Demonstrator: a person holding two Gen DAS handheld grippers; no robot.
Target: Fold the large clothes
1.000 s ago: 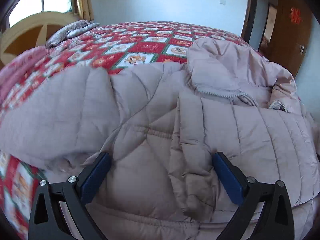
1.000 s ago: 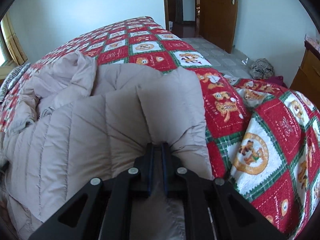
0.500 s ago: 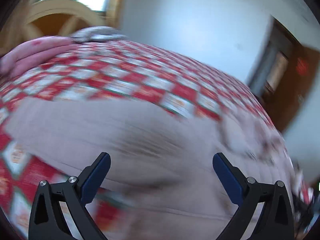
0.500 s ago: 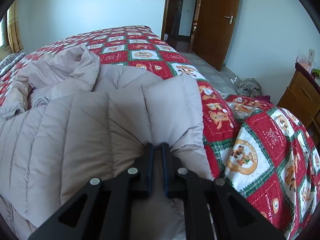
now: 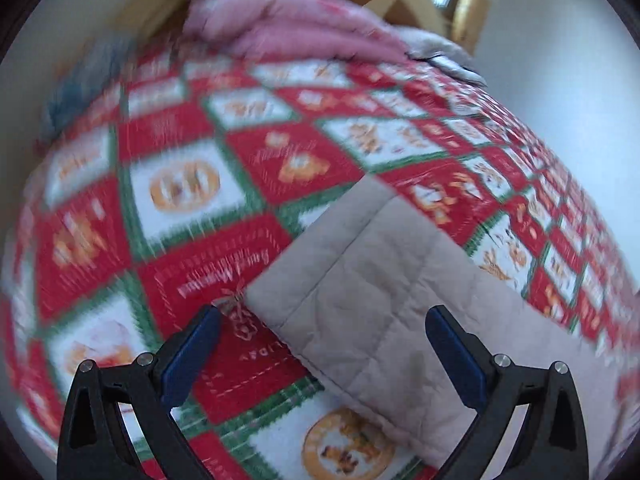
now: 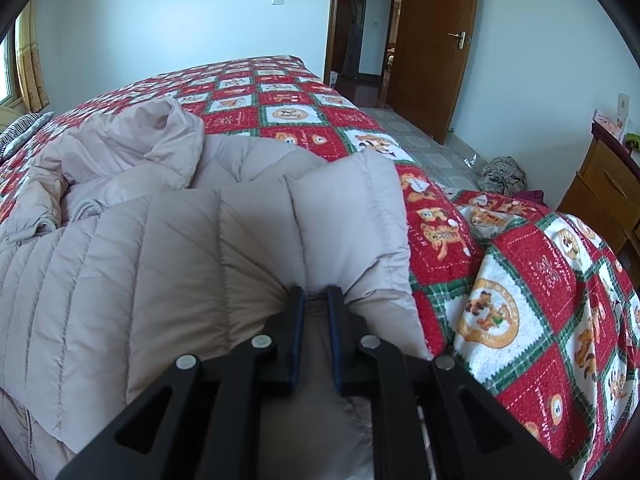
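Observation:
A pale pink quilted down jacket [image 6: 160,260] lies spread on the bed, its hood [image 6: 160,140] bunched at the far left. My right gripper [image 6: 316,292] holds a fold of the jacket's near edge between its pads; the jaws are opening and the puffy fabric still fills the gap. In the blurred left wrist view, one sleeve [image 5: 360,272] of the jacket lies flat on the bedspread, its cuff end pointing up and left. My left gripper [image 5: 322,316] hovers open just above that sleeve, one finger on each side, touching nothing.
A red, green and white checked bedspread [image 6: 520,280] covers the bed. A pink quilt [image 5: 288,28] lies by the wooden headboard. Right of the bed are a tiled floor with a heap of clothes [image 6: 504,174], a wooden dresser [image 6: 600,192] and a brown door [image 6: 440,40].
The left gripper swept sideways from over the jacket's body to the sleeve's end and rolled as it went. The right gripper stayed put; its pads stand slightly wider apart.

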